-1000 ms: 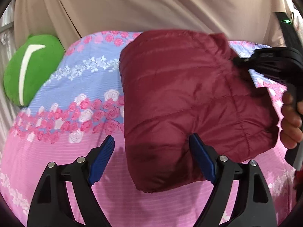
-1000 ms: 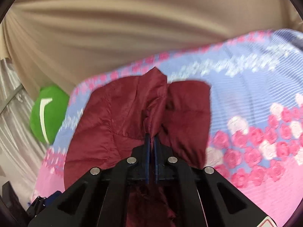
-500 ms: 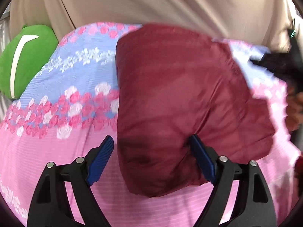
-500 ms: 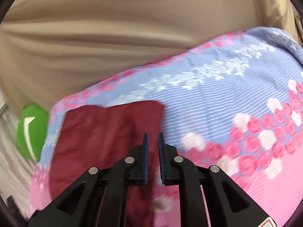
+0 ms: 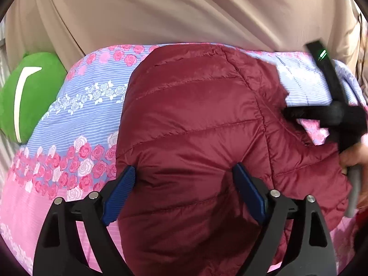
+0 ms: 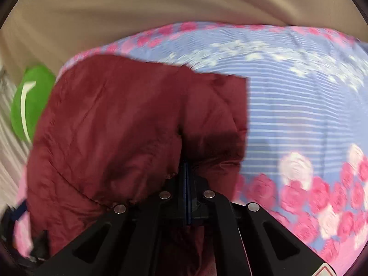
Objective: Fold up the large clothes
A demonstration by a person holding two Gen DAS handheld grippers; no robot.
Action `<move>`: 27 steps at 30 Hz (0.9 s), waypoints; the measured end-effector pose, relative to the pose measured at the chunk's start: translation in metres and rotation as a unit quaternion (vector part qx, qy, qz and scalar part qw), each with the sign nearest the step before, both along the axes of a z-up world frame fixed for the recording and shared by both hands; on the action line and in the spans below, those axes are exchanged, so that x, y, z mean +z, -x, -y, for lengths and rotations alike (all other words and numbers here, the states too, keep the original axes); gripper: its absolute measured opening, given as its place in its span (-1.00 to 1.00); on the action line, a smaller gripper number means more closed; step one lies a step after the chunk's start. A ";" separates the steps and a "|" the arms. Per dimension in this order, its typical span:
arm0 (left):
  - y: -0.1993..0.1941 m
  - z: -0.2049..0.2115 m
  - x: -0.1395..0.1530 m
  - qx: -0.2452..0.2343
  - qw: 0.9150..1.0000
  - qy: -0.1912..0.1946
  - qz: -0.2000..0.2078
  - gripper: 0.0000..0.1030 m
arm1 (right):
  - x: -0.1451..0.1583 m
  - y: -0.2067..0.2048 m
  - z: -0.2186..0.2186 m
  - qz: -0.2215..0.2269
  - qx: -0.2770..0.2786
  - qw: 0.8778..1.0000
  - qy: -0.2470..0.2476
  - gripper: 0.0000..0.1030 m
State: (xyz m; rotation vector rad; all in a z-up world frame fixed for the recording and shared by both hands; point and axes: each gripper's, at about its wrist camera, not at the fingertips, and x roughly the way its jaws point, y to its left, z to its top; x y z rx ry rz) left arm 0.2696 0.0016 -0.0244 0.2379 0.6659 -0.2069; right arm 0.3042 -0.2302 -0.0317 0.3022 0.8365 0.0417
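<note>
A maroon quilted puffer jacket (image 5: pixel 195 126) lies folded in a bundle on the floral bedsheet (image 5: pixel 80 119). My left gripper (image 5: pixel 184 191) stands wide over the jacket's near end, jaws opening. Its left blue pad sits just off the jacket's left edge, and its right pad is above the fabric without pressing. In the right wrist view the jacket (image 6: pixel 115 126) fills the left half. My right gripper (image 6: pixel 187 168) is shut, tips buried in a bunched fold at the jacket's right edge. The left wrist view shows the right gripper (image 5: pixel 296 112) nosing into that edge, held by a hand (image 5: pixel 354 156).
The pink and blue rose-print bedsheet (image 6: pixel 299 115) spreads to the right of the jacket. A green cushion (image 5: pixel 27 96) with a white stripe sits at the bed's far left. Beige fabric (image 5: pixel 184 11) hangs behind the bed's far edge.
The right gripper let go of the raised jacket fold, which dropped flat. It swung aside slightly open, then came back down and shut on the jacket's right edge. The left gripper moved nearer.
</note>
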 end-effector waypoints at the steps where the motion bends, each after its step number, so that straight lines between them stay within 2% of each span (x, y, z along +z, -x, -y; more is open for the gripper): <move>1: 0.000 0.002 -0.002 0.002 1.000 -0.003 0.002 0.66 | 0.011 0.011 0.006 0.010 -0.015 1.000 -0.005 -0.91; 4: 0.001 0.005 -0.005 0.004 1.000 -0.014 0.011 0.66 | 0.042 0.059 0.007 0.060 -0.036 0.998 -0.001 -0.88; 7: 0.002 0.005 -0.008 0.009 1.000 -0.018 0.017 0.67 | 0.060 0.113 -0.016 0.092 -0.006 0.996 0.004 -0.87; 9: 0.003 0.005 -0.008 0.013 1.000 -0.018 0.019 0.67 | 0.057 0.130 -0.029 0.087 0.019 0.996 0.013 -0.87; 11: 0.004 0.005 -0.007 0.017 1.000 -0.015 0.019 0.67 | 0.038 0.141 -0.043 0.063 0.023 0.997 0.033 -0.87; 14: 0.011 0.001 -0.004 0.011 1.000 -0.004 0.017 0.67 | 0.005 0.133 -0.054 0.025 0.013 0.998 0.060 -0.90; 16: 0.020 -0.001 -0.002 0.007 1.000 -0.002 0.019 0.66 | -0.001 0.133 -0.061 0.025 0.006 0.997 0.077 -0.90; 18: 0.031 -0.003 0.000 0.004 1.000 -0.001 0.021 0.66 | 0.007 0.141 -0.066 0.031 -0.006 0.996 0.081 -0.88; 21: 0.052 -0.013 0.002 0.004 1.000 0.012 0.019 0.67 | 0.016 0.162 -0.066 0.053 -0.018 0.997 0.061 -0.78; 23: 0.066 -0.022 0.000 0.008 1.000 0.025 0.012 0.68 | 0.020 0.190 -0.065 0.068 -0.032 0.996 0.054 -0.44; 25: 0.085 -0.030 -0.005 0.015 0.999 0.038 0.012 0.81 | 0.018 0.215 -0.070 0.075 -0.043 0.994 0.066 -0.30; 27: 0.103 -0.036 -0.011 0.025 0.999 0.041 0.017 0.82 | 0.006 0.233 -0.075 0.072 -0.046 0.993 0.077 -0.21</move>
